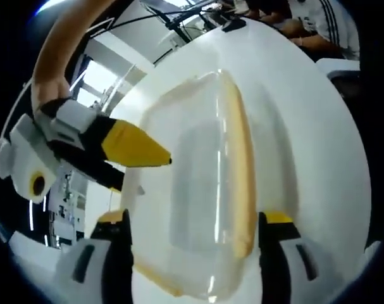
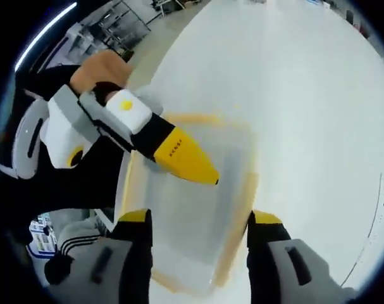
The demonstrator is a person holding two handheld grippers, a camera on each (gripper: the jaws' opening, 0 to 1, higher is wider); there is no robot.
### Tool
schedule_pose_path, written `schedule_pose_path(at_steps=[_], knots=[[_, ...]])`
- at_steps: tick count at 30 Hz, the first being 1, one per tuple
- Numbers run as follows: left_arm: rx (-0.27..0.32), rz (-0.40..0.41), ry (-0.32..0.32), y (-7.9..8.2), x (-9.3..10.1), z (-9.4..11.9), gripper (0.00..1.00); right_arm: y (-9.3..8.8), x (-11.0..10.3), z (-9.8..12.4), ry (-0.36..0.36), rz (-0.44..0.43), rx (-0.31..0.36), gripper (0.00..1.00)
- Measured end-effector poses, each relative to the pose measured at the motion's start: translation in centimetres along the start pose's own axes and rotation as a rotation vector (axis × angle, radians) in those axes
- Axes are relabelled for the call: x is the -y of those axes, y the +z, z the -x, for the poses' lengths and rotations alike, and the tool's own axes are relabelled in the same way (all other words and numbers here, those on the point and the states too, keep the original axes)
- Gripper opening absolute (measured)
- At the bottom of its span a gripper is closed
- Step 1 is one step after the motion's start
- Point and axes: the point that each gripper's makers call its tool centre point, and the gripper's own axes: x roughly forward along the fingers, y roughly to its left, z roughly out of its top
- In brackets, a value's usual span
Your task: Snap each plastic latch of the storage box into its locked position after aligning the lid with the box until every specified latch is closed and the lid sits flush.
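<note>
A clear plastic storage box (image 1: 198, 183) with its lid on lies on the white table (image 1: 305, 126). A tan strip (image 1: 242, 164) runs along its right side, and another tan edge (image 1: 157, 278) shows at the near corner. My left gripper (image 1: 195, 218) is open, its jaws wide apart just above the box's near end. A hand holds my right gripper (image 1: 159, 158), whose yellow tip points at the box's left edge. In the right gripper view the box (image 2: 204, 215) lies between the wide-apart jaws of my open right gripper (image 2: 198, 218). My left gripper (image 2: 204, 176) hovers over the lid.
People (image 1: 318, 25) sit at the table's far end beside black cables (image 1: 179, 19). The table (image 2: 305, 95) stretches wide and bare beyond the box. A person's striped trousers (image 2: 78, 247) and shelving (image 2: 116, 25) lie off the table's left edge.
</note>
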Motion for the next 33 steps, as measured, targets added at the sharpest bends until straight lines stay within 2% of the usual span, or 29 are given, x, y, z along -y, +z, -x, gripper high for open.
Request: schedule_pose_path(at_steps=[3,6,8,9,10,13,17,24,30,33], knots=[[0.000,0.003,0.000,-0.06,-0.01,0.03,0.80,0.04,0.26,-0.05,0.012,0.000,-0.020,0.53],[-0.012,0.004,-0.004,-0.10,-0.10,-0.04,0.81,-0.11,0.22,0.01,0.030,-0.024,-0.001,0.49],[-0.018,0.003,-0.010,-0.04,-0.17,-0.16,0.82,0.00,0.22,-0.07,0.032,-0.029,-0.019,0.48],[-0.020,0.003,-0.013,-0.05,-0.19,-0.18,0.82,-0.17,-0.09,0.00,0.059,-0.039,-0.040,0.47],[-0.024,0.001,-0.021,-0.02,-0.14,-0.24,0.82,0.17,0.44,0.18,0.057,-0.046,-0.042,0.46],[-0.028,0.007,-0.024,-0.12,-0.17,-0.22,0.83,0.17,0.13,0.35,0.065,-0.046,-0.053,0.46],[-0.040,0.000,-0.024,-0.03,-0.09,-0.25,0.83,0.09,0.07,0.60,0.084,-0.056,-0.033,0.49],[-0.013,-0.007,-0.024,-0.05,-0.21,-0.22,0.85,0.10,0.29,0.78,0.091,-0.032,0.053,0.56],[0.080,0.010,-0.008,0.26,-0.23,-0.10,0.85,0.23,0.40,0.70,0.083,0.003,0.240,0.59],[0.120,0.033,0.018,0.50,-0.18,-0.03,0.84,-0.02,-0.04,0.66,0.040,0.013,0.324,0.59]])
